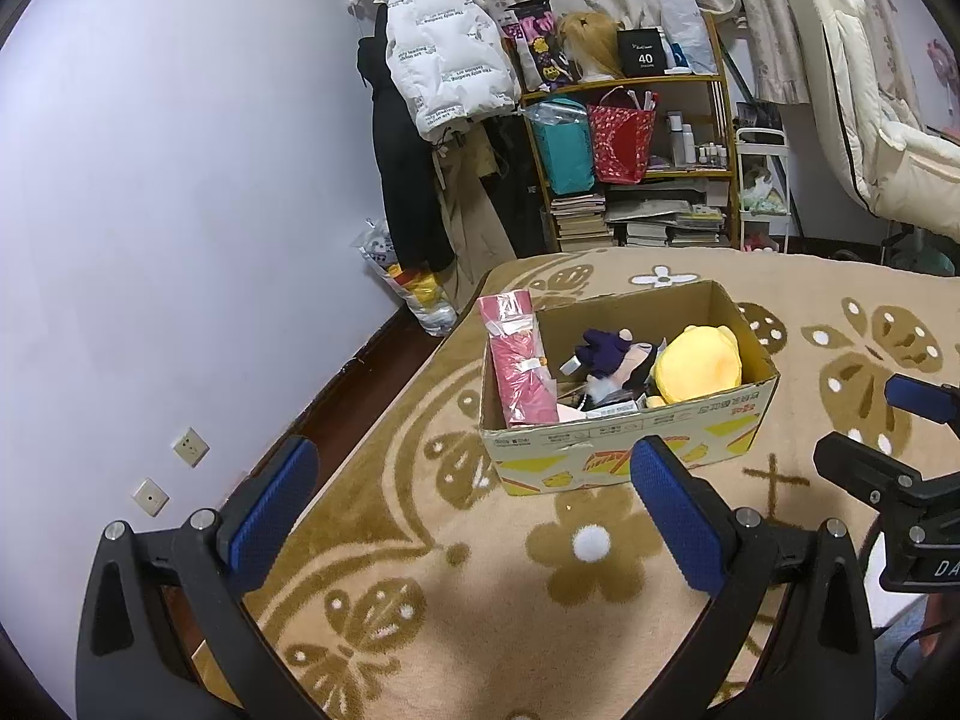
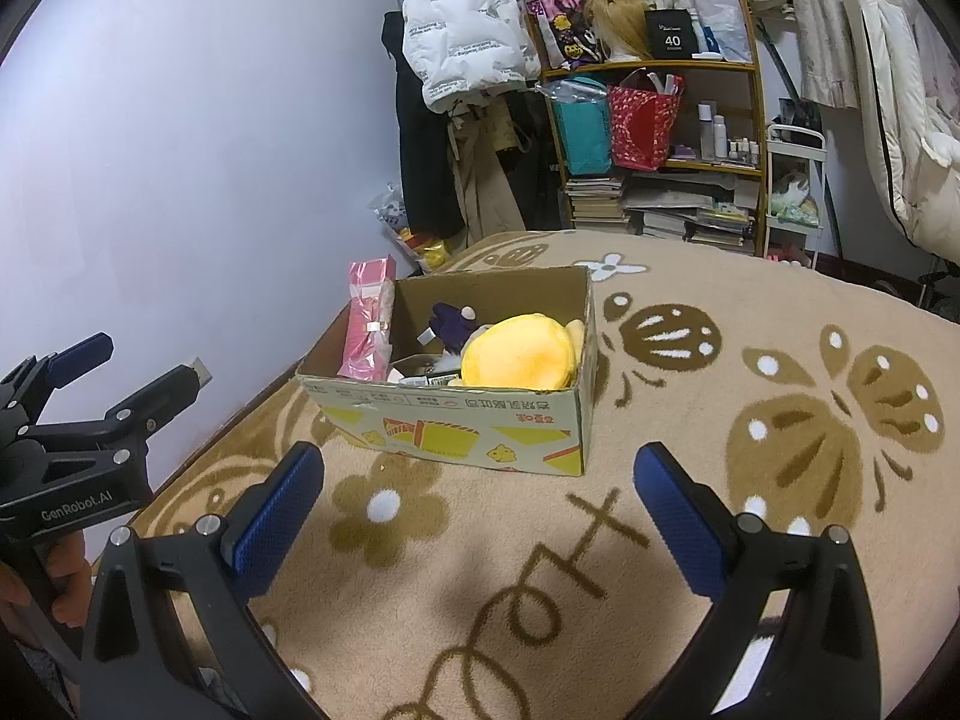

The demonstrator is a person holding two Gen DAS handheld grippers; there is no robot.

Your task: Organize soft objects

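A cardboard box stands on the patterned rug. It holds a yellow plush, a dark purple plush doll and a pink wrapped package leaning at its left end. My left gripper is open and empty, hovering above the rug just in front of the box. My right gripper is open and empty, also in front of the box. Each gripper shows in the other's view: the right one in the left wrist view, the left one in the right wrist view.
The beige flowered rug covers the floor here. A pale wall runs on the left with dark floor along it. A shelf of bags and books, hanging coats and a white chair stand behind.
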